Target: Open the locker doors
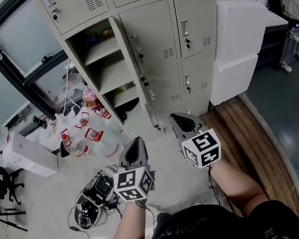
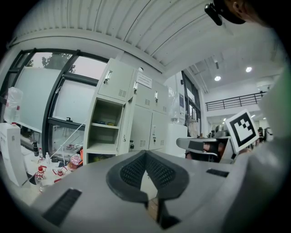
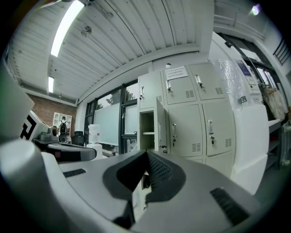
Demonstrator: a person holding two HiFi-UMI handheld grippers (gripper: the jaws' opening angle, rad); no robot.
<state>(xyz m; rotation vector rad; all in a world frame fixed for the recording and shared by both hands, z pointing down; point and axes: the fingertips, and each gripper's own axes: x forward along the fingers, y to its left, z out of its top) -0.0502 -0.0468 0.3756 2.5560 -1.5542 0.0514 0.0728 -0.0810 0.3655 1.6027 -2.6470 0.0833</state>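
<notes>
While both pairs of jaws are pressed together with nothing between them, your left gripper and right gripper point toward the beige lockers, well apart from them. One tall door stands open, showing shelves; the neighbouring doors to its right are closed.

A pale floor carries beige lockers, with plastic bottles and a white box clustered beside them. Closer in lies a tangle of cables and electronics; wooden boards lie to the right.
</notes>
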